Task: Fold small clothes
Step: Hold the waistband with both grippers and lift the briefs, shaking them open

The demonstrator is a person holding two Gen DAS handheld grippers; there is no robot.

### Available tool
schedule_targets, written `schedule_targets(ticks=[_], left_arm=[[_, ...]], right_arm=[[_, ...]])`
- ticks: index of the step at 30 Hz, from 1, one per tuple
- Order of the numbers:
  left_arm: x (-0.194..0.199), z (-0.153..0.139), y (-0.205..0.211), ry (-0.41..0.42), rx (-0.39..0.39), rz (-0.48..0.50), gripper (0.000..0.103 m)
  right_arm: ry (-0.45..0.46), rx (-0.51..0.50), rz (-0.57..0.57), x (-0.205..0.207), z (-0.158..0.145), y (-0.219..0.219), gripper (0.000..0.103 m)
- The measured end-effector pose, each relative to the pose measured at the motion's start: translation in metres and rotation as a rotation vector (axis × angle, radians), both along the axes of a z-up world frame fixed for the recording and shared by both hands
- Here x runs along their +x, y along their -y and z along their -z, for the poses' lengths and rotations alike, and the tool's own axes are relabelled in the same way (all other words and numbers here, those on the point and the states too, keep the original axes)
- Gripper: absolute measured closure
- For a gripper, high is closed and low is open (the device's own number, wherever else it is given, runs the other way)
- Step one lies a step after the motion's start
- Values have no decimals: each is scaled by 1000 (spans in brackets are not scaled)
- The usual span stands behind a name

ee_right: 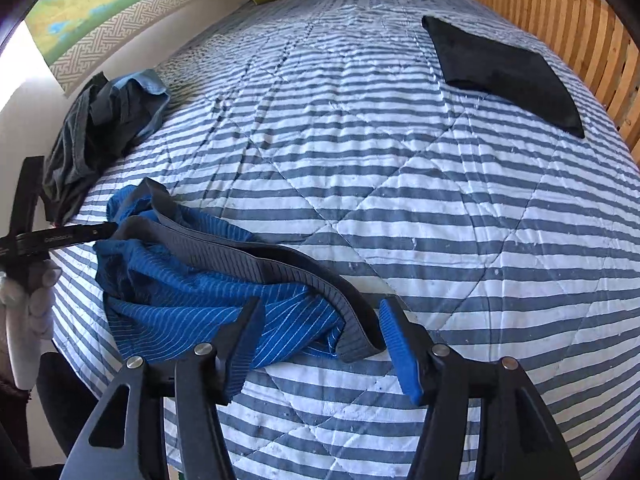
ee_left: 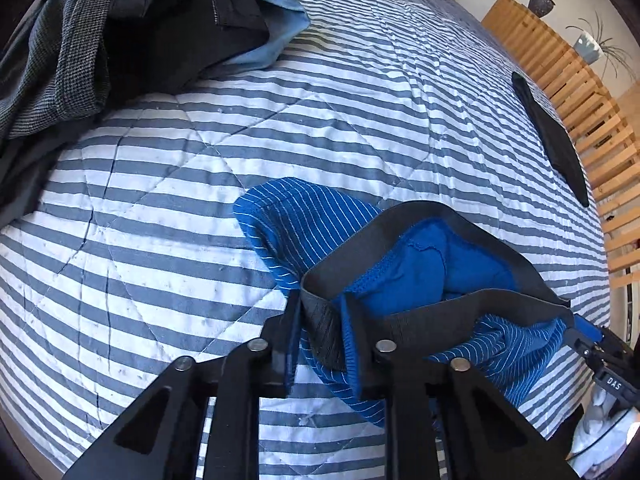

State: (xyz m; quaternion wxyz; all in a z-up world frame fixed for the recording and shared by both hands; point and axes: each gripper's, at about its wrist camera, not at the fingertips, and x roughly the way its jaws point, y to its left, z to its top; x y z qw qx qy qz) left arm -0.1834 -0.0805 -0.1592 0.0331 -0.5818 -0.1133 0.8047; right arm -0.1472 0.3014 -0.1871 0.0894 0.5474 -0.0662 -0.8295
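Blue pinstriped underwear (ee_right: 208,292), ribbed grey waistband, crumpled on striped quilt (ee_right: 400,208)

Daylight fills both views, bright and even, with the striped bedspread (ee_left: 360,92) sharp. In the right wrist view glare burns out the wall (ee_right: 24,76) at the left edge. Fisheye distortion bulges the bed's edges, and black vignetting cuts all 4 corners.

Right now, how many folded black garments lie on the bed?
1: a folded black garment lies flat near the bed's far right edge, beside the wooden slats. The clothes pile may hide others.
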Motion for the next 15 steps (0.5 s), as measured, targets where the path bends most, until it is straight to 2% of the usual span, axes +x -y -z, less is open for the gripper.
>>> schedule_targets(ticks=[1,2,3,4,5,8,12,15], left_arm=[[2,-3,2,-4,11,-5,94],[3,-8,5,-15,20,-11,96],[6,-14,6,-28,21,-11,96],[8,-22,7,-45,14,-8,97],[10,-30,9,-63,7,-10,97],[18,-62,19,-131,30,-31,98],[42,-104,35,-224,66,-37,98],[57,-109,41,-232,-44,-25,93]], right_arm=[[17,-10,6,-3,7,1,48],[28,-18,13,-5,11,1,53],[31,-25,18,-7,14,2,79],[42,-31,17,-10,15,4,95],[49,-35,20,-12,15,5,100],[-15,-28,37,-12,-4,5,100],[-158,-31,37,0,-54,4,100],[-172,-82,-30,17,-79,9,99]])
